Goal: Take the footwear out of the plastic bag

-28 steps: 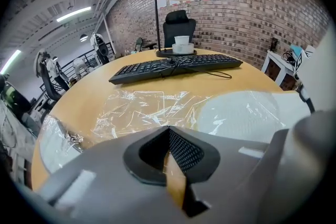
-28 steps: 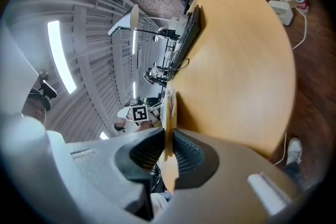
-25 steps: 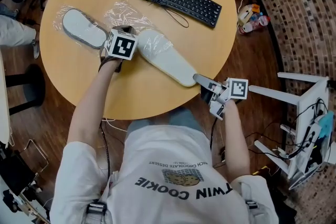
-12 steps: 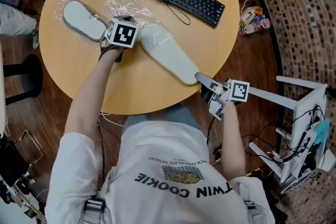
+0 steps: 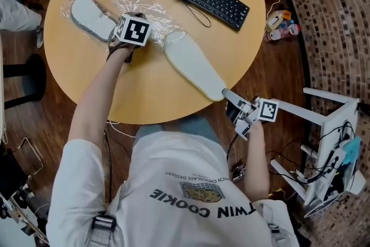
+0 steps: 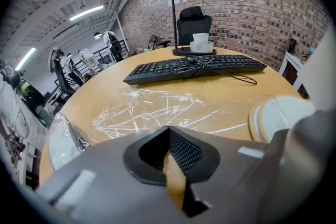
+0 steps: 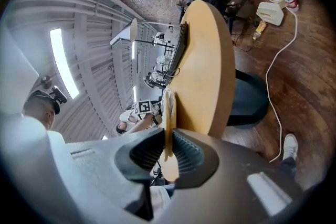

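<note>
Beyond table (image 5: pixel 144 98) edge, right claw (image 5: pixel 227 93) level gripping slipper (image 5: pixel 193 66), left claw (image 6: pixel 169 136) downturned

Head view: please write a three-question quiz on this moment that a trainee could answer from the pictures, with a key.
1. Multiple choice: what is the right hand-held gripper clamped on?
A) the keyboard
B) the end of the white slipper
C) a cable
2. True or false: the second slipper, at the left of the table, lies bare with no wrapping around it.
3. Fill in: the left hand-held gripper pinches the edge of the clear, crinkled ____.

Key: 1 B. 2 False. 3 plastic bag.
</note>
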Tool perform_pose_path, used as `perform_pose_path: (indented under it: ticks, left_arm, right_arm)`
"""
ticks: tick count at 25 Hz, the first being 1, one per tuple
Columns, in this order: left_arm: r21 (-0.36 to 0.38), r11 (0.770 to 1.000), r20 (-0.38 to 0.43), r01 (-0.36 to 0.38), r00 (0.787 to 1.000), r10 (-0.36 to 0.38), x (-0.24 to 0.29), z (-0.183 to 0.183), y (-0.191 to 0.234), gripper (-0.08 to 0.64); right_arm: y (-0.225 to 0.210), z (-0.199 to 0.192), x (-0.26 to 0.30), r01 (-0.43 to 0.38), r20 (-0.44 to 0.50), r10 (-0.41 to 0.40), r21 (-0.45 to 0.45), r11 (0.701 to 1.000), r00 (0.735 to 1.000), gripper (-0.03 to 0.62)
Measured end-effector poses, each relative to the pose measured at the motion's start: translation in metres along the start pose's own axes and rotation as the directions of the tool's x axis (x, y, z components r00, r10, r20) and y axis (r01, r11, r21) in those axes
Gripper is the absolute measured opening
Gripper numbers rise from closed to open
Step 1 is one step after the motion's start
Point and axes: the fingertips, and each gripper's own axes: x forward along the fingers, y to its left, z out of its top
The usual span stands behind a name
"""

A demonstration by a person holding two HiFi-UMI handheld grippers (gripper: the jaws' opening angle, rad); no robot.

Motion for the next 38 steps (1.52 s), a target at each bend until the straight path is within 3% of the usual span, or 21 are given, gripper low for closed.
perform_pose_path:
  ticks: [7, 12, 17, 20, 24, 29, 32, 38]
  left_arm:
    - [-0.021, 0.999, -0.027, -0.034, 0.999, 0.034, 0.002, -0.004, 0.006, 0.006]
    - [-0.044, 0.997, -0.001, -0.069, 0.998, 0.069, -0.002, -0.007, 0.013, 0.006]
    - [-0.133, 0.987, 0.083, -0.09, 0.991, 0.101, -0.031, 0.002, 0.015, 0.009]
    - [-0.215, 0.975, 0.154, -0.062, 0.983, 0.096, -0.06, 0.008, 0.005, 0.016]
    - [-0.307, 0.952, 0.244, -0.02, 0.965, 0.099, -0.107, 0.006, -0.011, 0.021]
    - [-0.373, 0.927, 0.325, 0.025, 0.94, 0.105, -0.167, -0.019, -0.04, 0.012]
    - [-0.385, 0.923, 0.345, 0.026, 0.931, 0.117, -0.203, -0.05, -0.062, 0.006]
    - [-0.399, 0.914, 0.415, 0.074, 0.903, 0.108, -0.272, -0.101, -0.103, 0.006]
  right_arm:
    - [-0.008, -0.001, -0.015, 0.004, 0.004, -0.004, 0.01, 1.0, 1.0, 0.054]
    - [-0.007, 0.008, -0.007, 0.084, 0.021, -0.082, -0.094, 0.992, 0.996, 0.06]
    - [-0.004, 0.01, 0.001, 0.209, 0.015, -0.212, -0.252, 0.945, 0.977, 0.092]
    - [-0.005, 0.013, -0.004, 0.246, 0.037, -0.246, -0.287, 0.926, 0.969, 0.154]
    - [-0.005, 0.016, -0.006, 0.271, 0.046, -0.273, -0.355, 0.895, 0.961, 0.164]
    - [0.009, 0.017, -0.003, 0.282, 0.093, -0.274, -0.516, 0.809, 0.957, 0.164]
    - [0.023, 0.013, -0.006, 0.302, 0.141, -0.271, -0.564, 0.768, 0.952, 0.164]
    - [0.025, 0.004, -0.021, 0.444, 0.296, -0.331, -0.599, 0.666, 0.896, 0.164]
